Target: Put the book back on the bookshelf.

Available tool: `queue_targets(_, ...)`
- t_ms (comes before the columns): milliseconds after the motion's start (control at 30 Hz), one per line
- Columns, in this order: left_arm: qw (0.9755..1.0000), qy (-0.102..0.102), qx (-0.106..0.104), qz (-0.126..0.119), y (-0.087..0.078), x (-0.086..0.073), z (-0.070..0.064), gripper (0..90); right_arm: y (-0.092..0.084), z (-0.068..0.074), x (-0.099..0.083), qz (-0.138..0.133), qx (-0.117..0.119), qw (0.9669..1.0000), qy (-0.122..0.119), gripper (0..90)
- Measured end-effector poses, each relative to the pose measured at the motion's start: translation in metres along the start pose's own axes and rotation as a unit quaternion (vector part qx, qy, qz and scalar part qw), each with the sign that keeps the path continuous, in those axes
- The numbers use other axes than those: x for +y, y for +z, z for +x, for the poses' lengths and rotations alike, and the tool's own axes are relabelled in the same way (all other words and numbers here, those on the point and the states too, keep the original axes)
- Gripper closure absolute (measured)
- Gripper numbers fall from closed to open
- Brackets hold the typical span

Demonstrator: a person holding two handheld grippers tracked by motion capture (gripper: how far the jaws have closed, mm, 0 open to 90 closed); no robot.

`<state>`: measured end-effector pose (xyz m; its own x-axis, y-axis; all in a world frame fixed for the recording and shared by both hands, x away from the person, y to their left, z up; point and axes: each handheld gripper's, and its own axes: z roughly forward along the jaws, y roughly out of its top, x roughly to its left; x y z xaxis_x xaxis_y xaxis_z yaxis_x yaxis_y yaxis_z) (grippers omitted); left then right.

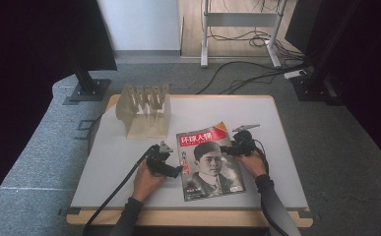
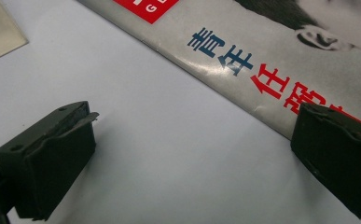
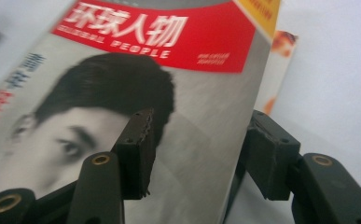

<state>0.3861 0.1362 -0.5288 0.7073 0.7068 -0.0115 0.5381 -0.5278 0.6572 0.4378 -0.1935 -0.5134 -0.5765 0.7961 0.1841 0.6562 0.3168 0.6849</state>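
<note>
A magazine (image 1: 210,162) with a red title band and a portrait on its cover lies on the white table (image 1: 114,147), right of centre. My left gripper (image 1: 179,170) rests on the table at the magazine's left edge. In the left gripper view, the left gripper (image 2: 197,116) is open wide, one jaw on bare table and the other over the edge of the magazine (image 2: 262,60). My right gripper (image 1: 226,150) is at the magazine's upper right. In the right gripper view, the right gripper (image 3: 201,116) straddles the right edge of the cover (image 3: 169,93); its pads stand apart from it.
A pale wooden slotted rack (image 1: 143,110) stands at the table's back left; its corner (image 2: 1,32) also appears in the left gripper view. Cables trail from both grippers toward the near edge. Stand bases and cables lie on the floor beyond the table.
</note>
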Motion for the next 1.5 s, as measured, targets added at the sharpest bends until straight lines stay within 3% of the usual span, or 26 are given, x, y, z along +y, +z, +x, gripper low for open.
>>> queue_targets(167, 1.0000, -0.001, 0.000, -0.001, 0.000, 0.000, 0.000, 0.0, 0.013, -0.011, 0.007, -0.001, 0.010, 0.9999, 0.010, 46.3)
queue_targets(367, 1.0000, 0.000, 0.000, 0.000, 0.000, 0.000, 0.000, 0.0, 0.021, -0.011, 0.015, -0.001, 0.009, 1.0000, 0.000, 47.6)
queue_targets(433, 1.0000, 0.000, 0.000, 0.000, 0.000, 0.000, 0.000, 0.0, 0.022, -0.009, 0.017, 0.006, 0.005, 1.0000, -0.003, 52.7)
queue_targets(467, 1.0000, 0.000, 0.000, 0.000, 0.000, 0.000, 0.000, 0.0, 0.019, -0.010, 0.018, 0.002, 0.005, 1.0000, -0.002, 63.0)
queue_targets(533, 1.0000, 0.000, 0.000, 0.000, 0.000, 0.000, 0.000, 0.0, 0.016, -0.011, 0.019, 0.002, 0.012, 0.9999, 0.003, 71.8)
queue_targets(567, 1.0000, 0.000, 0.000, 0.000, 0.000, 0.000, 0.000, 0.0, 0.016, -0.011, 0.019, 0.002, 0.012, 0.9999, 0.003, 71.8)
queue_targets(600, 1.0000, 0.000, 0.000, 0.000, 0.000, 0.000, 0.000, 0.0, 0.014, -0.009, 0.021, 0.002, 0.012, 0.9999, -0.010, 79.5)
queue_targets(667, 1.0000, 0.000, 0.000, 0.000, 0.000, 0.000, 0.000, 0.0, 0.011, -0.003, 0.024, 0.004, 0.005, 0.9997, -0.023, 84.0)
queue_targets(833, 1.0000, 0.000, 0.000, 0.000, 0.000, 0.000, 0.000, 0.0, 0.003, 0.010, 0.033, 0.008, -0.009, 0.9990, -0.043, 85.5)
queue_targets(1100, 1.0000, 0.004, -0.006, 0.004, -0.002, 0.000, 0.002, 0.2, -0.023, 0.030, 0.045, -0.016, 0.004, 0.9969, -0.076, 85.7)
queue_targets(1167, 1.0000, -0.003, -0.004, 0.005, -0.003, 0.001, 0.003, 5.5, -0.032, 0.038, 0.050, -0.025, 0.009, 0.9957, -0.089, 85.8)
queue_targets(1233, 0.9998, -0.012, -0.012, 0.006, -0.006, 0.002, 0.006, 7.0, -0.037, 0.043, 0.053, -0.031, 0.010, 0.9945, -0.100, 85.9)
queue_targets(1267, 0.9989, -0.027, -0.039, 0.000, -0.009, 0.004, 0.011, 7.7, -0.041, 0.046, 0.055, -0.035, 0.011, 0.9941, -0.102, 85.9)
queue_targets(1433, 0.9971, -0.030, -0.067, -0.017, -0.016, 0.009, 0.013, 11.9, -0.055, 0.054, 0.063, -0.052, 0.014, 0.9913, -0.120, 85.9)
queue_targets(1500, 0.9970, -0.014, -0.075, -0.011, -0.015, 0.016, 0.008, 13.2, -0.060, 0.057, 0.065, -0.056, 0.013, 0.9900, -0.129, 85.9)
